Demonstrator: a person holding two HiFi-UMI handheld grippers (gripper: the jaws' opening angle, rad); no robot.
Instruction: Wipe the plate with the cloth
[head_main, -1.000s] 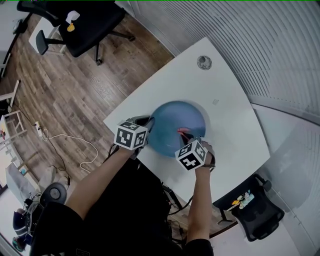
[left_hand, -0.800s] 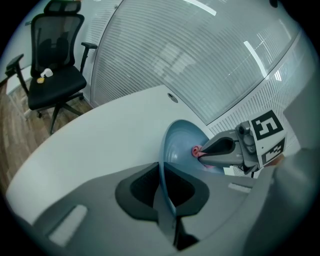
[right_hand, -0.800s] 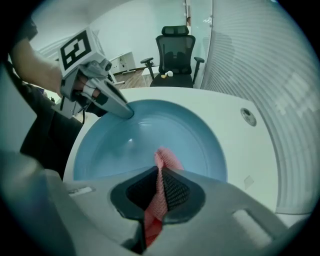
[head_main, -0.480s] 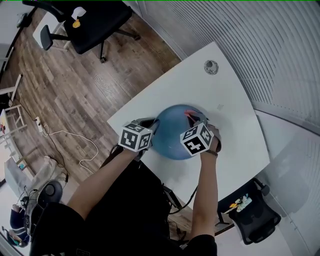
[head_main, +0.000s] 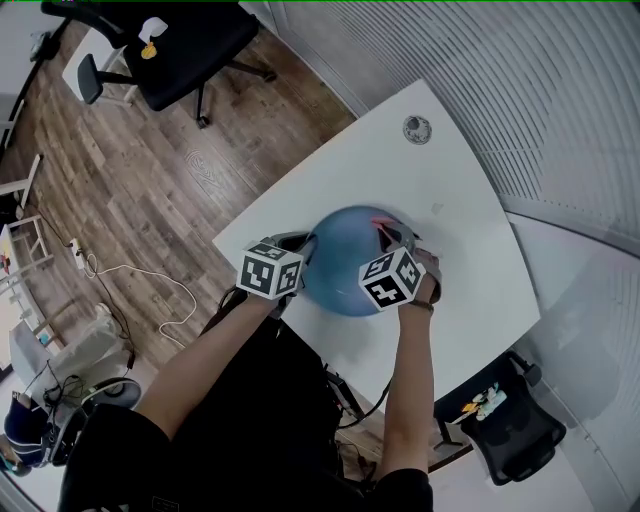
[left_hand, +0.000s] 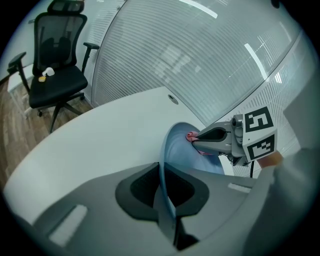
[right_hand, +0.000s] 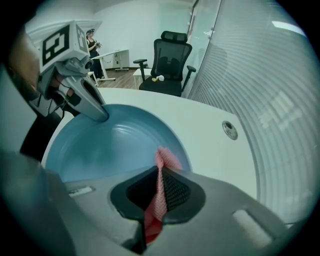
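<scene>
While the left gripper (left_hand: 162, 170) pinched the plate (left_hand: 182, 150) rim, the right gripper (right_hand: 159, 176) clamped the cloth (right_hand: 166, 159) at the plate's edge.

Left gripper (head_main: 303, 246) is clamped on the plate (head_main: 345, 272) rim. Right gripper (head_main: 392, 233) points steeply down, jaws pinching the cloth (right_hand: 160, 192). Both forearms (head_main: 408, 390) reach forward, side by side.
</scene>
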